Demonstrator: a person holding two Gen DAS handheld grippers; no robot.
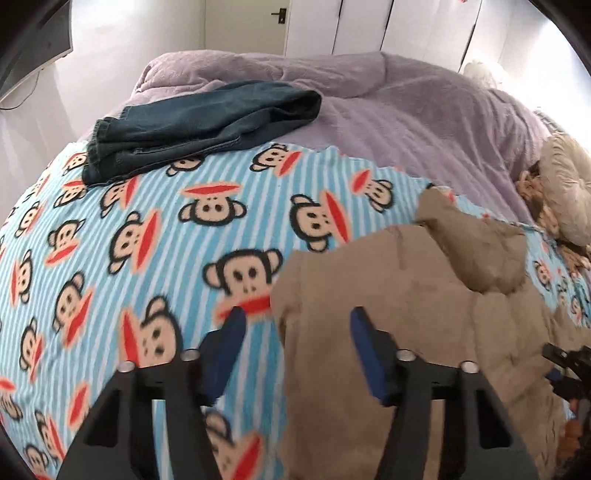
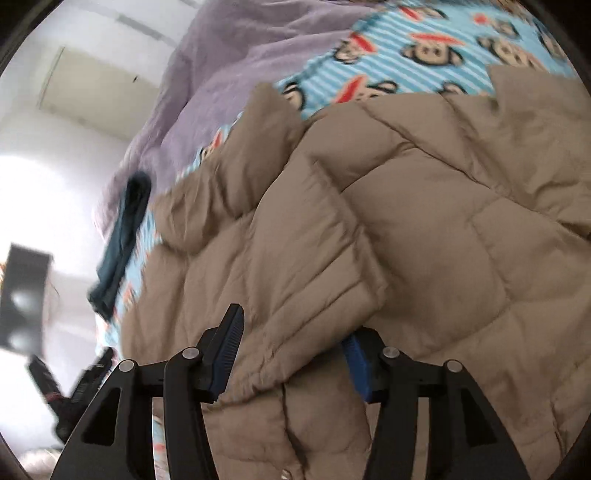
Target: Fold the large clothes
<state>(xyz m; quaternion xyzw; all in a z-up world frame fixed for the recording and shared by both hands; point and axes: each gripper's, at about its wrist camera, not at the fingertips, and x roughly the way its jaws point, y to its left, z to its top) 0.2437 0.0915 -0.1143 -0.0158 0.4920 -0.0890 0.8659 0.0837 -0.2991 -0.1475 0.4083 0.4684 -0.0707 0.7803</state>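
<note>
A tan quilted puffer jacket lies on a blue striped monkey-print blanket. My left gripper is open and empty above the jacket's left edge. In the right wrist view the jacket fills the frame. My right gripper is open, with a folded quilted flap, perhaps a sleeve, lying between its fingers; the right finger is partly hidden under the fabric. The right gripper also shows at the left wrist view's right edge, and the left gripper at the right wrist view's lower left.
Folded dark blue jeans lie at the blanket's far edge, also seen in the right wrist view. A lilac duvet covers the far bed. Cream plush cushions sit at right. White wardrobe doors stand behind.
</note>
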